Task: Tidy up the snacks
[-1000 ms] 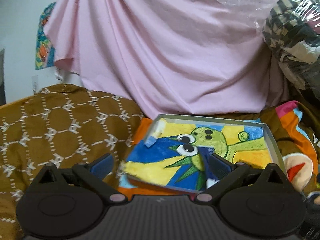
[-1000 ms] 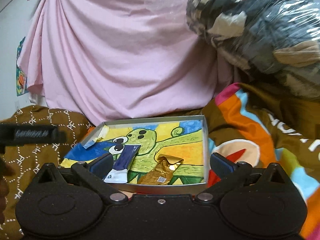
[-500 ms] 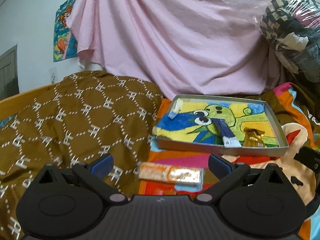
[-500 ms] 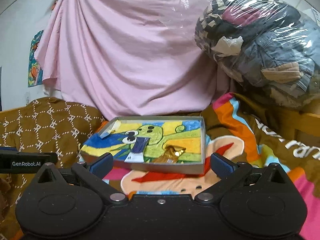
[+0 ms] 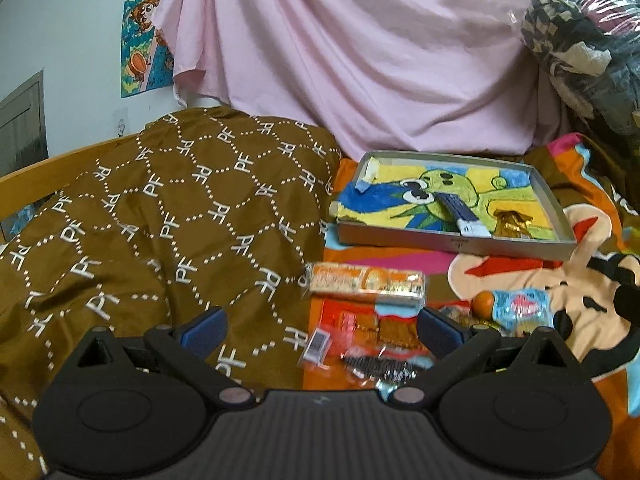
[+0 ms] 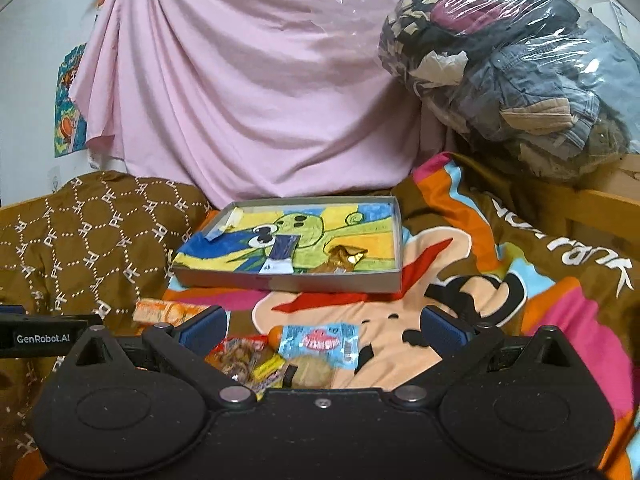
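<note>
A shallow grey tray (image 5: 448, 244) (image 6: 280, 280) with a cartoon lining lies on the bed. In it lie a dark blue snack bar (image 5: 460, 212) (image 6: 282, 254) and a gold wrapper (image 5: 512, 222) (image 6: 344, 258). Loose snacks lie in front of it: an orange bar (image 5: 366, 282) (image 6: 168, 312), a red-orange packet (image 5: 360, 328) (image 6: 240, 356), a light blue packet (image 5: 520, 306) (image 6: 320, 340). My left gripper (image 5: 320, 330) is open and empty over the red packet. My right gripper (image 6: 322, 330) is open and empty above the light blue packet.
A brown patterned quilt (image 5: 160, 220) rises on the left. A cartoon blanket (image 6: 500, 280) covers the bed. A pink sheet (image 6: 240, 100) hangs behind the tray. A plastic-wrapped bundle of clothes (image 6: 512, 72) sits at the back right. A wooden bed rail (image 6: 600, 208) runs along the right.
Both grippers have pulled back from the tray and stayed open. The loose snacks in front of the tray have come into view.
</note>
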Demonstrator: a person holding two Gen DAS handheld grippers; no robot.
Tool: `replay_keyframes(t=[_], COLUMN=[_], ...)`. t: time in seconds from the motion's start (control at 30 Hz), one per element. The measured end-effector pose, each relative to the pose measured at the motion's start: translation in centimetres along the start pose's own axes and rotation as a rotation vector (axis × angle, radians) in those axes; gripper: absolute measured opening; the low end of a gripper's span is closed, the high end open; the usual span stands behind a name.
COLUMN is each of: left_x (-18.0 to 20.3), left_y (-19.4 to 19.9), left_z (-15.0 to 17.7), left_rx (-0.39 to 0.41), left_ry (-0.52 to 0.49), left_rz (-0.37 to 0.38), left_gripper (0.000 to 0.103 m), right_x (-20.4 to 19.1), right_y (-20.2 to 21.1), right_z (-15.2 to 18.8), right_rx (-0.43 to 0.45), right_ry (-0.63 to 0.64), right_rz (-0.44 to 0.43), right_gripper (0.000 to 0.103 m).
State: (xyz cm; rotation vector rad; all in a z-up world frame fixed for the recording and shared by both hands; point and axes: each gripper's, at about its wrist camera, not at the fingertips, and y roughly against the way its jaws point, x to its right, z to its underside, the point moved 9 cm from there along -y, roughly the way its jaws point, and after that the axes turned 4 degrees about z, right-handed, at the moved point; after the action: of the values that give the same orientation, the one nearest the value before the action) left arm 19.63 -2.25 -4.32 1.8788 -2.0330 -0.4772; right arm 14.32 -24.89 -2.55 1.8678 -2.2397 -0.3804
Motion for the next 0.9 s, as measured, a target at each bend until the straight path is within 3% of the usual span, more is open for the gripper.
replay_keyframes(t=[0.03, 0.9], left_x=[-0.1, -1.8], left_y=[0.1, 1.3], left_z=[0.2, 4.8], left_rx=[-0.004, -0.107], left_ry=[-0.001, -0.037], left_rz=[-0.002, -0.039], left_gripper=[0.103, 0.103], right_x=[-0.1, -1.5], right_y=[0.2, 0.9], right_z=[0.1, 4.1], right_rx=[-0.004, -0.178], right_ry=[0.003, 0.043], right_rz=[-0.001, -0.015], right_gripper=[0.102, 0.102])
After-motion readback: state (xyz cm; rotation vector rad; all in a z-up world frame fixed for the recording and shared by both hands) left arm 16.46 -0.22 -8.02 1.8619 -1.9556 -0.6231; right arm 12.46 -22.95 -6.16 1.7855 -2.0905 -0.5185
